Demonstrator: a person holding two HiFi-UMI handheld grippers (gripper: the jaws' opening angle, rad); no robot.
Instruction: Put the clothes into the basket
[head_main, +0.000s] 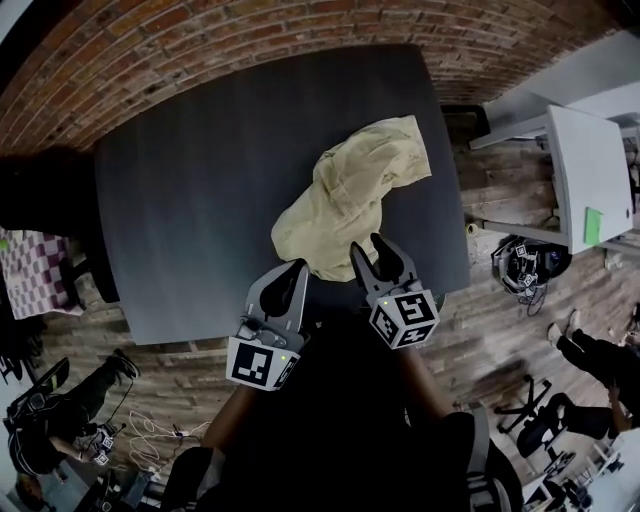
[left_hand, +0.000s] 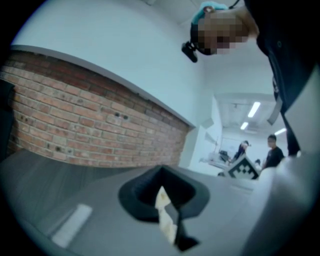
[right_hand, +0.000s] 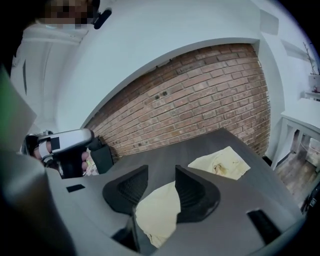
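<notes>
The yellow cloth (head_main: 350, 195) lies in a heap on the dark table (head_main: 200, 200), near the table's front edge. The right gripper (head_main: 367, 243) hangs over the cloth's near end with its jaws apart, not squeezing it. The left gripper (head_main: 296, 266), at the table's front edge, has its jaws pressed close.

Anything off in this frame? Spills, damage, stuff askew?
Nothing is spilled or damaged. The yellow garment lies in a crumpled heap on the dark table, wholly on the tabletop. The one odd point is that no basket shows in any of the three views, so the drop-off spot can't be checked from here.
</notes>
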